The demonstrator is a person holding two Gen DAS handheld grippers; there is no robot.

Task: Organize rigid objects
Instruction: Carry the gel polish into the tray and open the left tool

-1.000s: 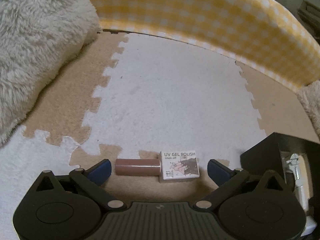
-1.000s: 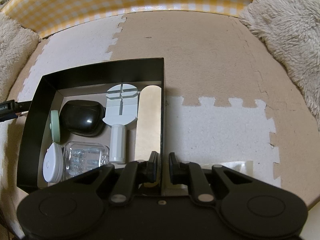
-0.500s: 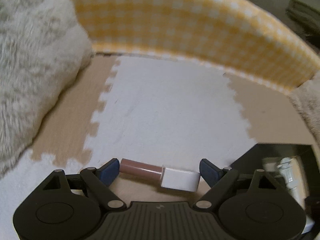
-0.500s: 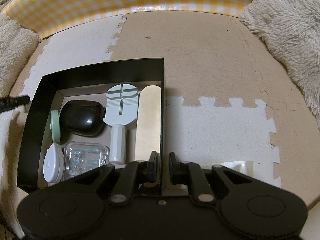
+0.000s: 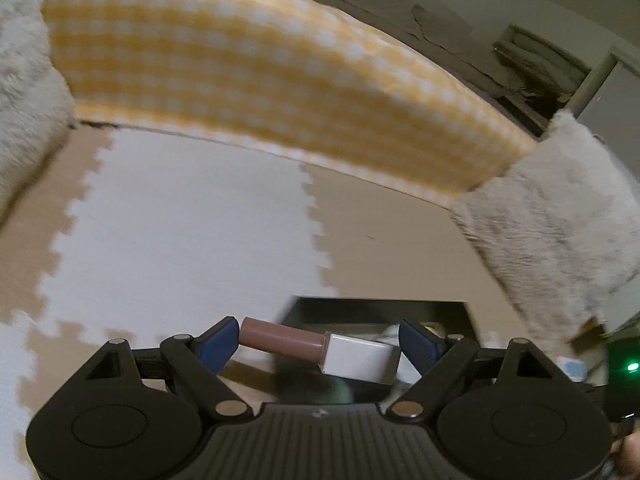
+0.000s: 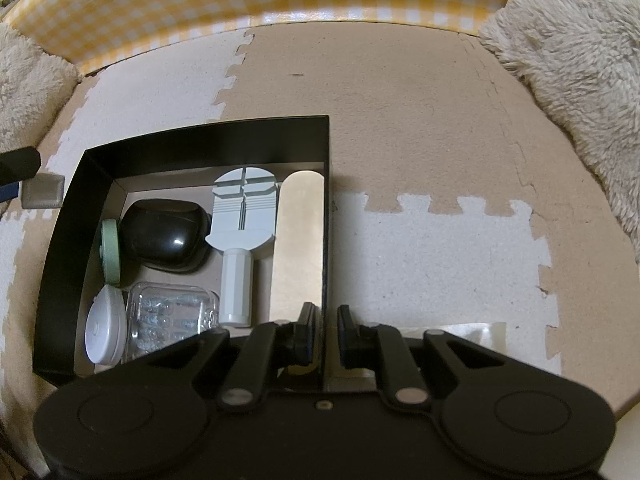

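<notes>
Five items already lay in the black box (image 6: 60, 240). Our left tongs (image 5: 320, 340) clasped the gel polish bottle (image 5: 320, 346) endwise above the floor mat — undeposited; right tongs (image 6: 324, 334) pinched the box's wall.

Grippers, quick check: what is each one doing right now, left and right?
Left gripper: shut lengthwise on the gel polish bottle, lifted off the mat.
Right gripper: jaws shut on the right wall of the black box.
</notes>
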